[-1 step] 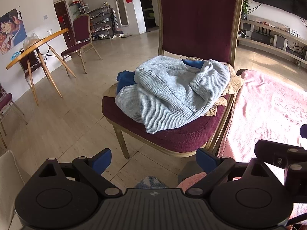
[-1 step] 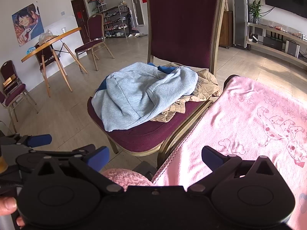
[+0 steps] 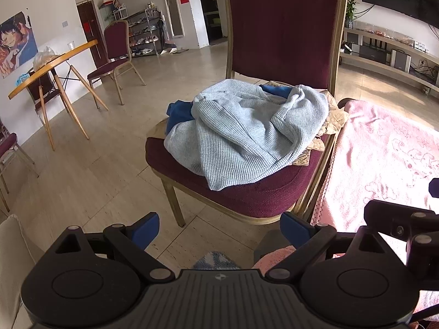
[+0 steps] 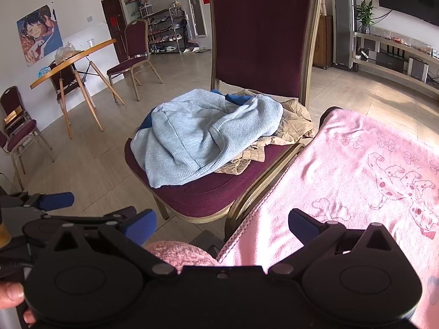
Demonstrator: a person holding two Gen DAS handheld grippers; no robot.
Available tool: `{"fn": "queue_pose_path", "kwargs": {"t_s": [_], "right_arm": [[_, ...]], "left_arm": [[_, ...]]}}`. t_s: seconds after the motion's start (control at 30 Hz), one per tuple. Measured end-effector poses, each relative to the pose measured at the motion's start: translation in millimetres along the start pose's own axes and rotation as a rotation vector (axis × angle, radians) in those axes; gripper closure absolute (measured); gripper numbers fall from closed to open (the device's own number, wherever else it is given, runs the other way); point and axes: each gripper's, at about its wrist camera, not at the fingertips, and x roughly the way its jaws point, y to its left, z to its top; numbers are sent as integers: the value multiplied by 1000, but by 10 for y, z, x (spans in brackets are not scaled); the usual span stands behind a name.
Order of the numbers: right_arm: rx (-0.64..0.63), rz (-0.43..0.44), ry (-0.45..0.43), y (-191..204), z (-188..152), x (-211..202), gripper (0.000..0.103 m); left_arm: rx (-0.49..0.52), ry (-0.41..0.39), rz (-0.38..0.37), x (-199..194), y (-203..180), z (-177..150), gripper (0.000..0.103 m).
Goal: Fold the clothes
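A light blue knit garment lies crumpled on top of a pile on a maroon chair seat, over a dark blue piece and a tan piece. The same pile shows in the right wrist view: light blue garment, tan piece, chair. My left gripper is open and empty, short of the chair's front edge. My right gripper is open and empty, at the chair's right front corner, over the edge of a pink towel-covered surface.
The pink surface lies right of the chair. A wooden table and further maroon chairs stand at the left. A low TV shelf runs along the right wall. Tiled floor lies left of the chair.
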Motion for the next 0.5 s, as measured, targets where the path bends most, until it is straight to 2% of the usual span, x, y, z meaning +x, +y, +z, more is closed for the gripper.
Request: {"fn": "queue_pose_path", "kwargs": {"t_s": [0.2,0.5], "right_arm": [[4,5,3,13,-15,-4,0],[1,3,3,27,-27,-13,0]], "left_arm": [[30,-22,28,-43,-39,-28,7],[14,-4,1,2,-4,-18,8]]}}
